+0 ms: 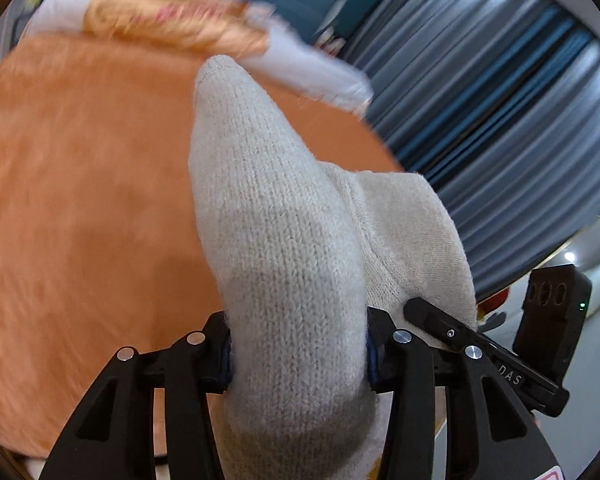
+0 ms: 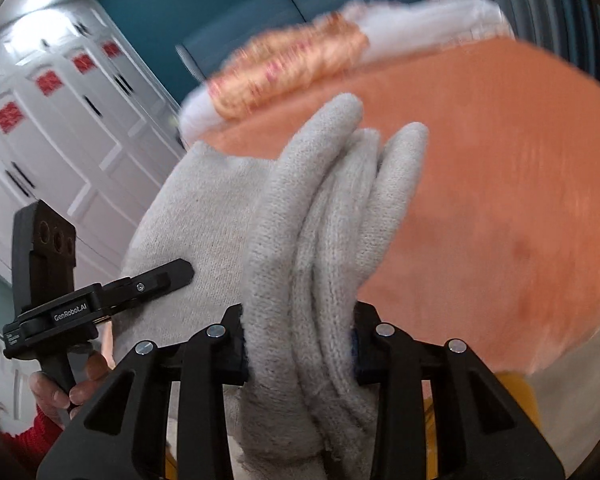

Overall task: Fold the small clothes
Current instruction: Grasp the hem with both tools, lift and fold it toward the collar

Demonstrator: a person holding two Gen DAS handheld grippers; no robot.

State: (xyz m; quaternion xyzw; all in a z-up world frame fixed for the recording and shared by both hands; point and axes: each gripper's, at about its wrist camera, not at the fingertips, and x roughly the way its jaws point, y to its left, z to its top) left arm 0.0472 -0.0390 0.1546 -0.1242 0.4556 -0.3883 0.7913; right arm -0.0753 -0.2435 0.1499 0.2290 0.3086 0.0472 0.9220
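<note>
Teal walls and white panelled cupboard doors with red patches fill the far left of the right wrist view, while grey-blue pleated curtains hang on the far right of the left wrist view. Below them spreads a broad orange cloth over what seems to be the table – blurred in both views. At its far edge lies a white fluffy piece with a gold and pink patterned part on it, also blurred.

Nearer the cameras, a pale grey knitted glove is held up off the orange cloth between the two tools. In the left wrist view one rounded end of it rises between the fingers, and the left hand-held gripper pinches that knit, its pads pressed against both sides. In the right wrist view three glove fingers stand bunched together, and the right hand-held gripper pinches them near their base – the knit is squeezed between its pads.

Each tool shows in the other's view: the right one's black finger lies against the glove at the near right of the left wrist view, and the left one, marked with white lettering, touches the glove's wide flat part at the near left of the right wrist view. A hand with a red sleeve grips its handle.
</note>
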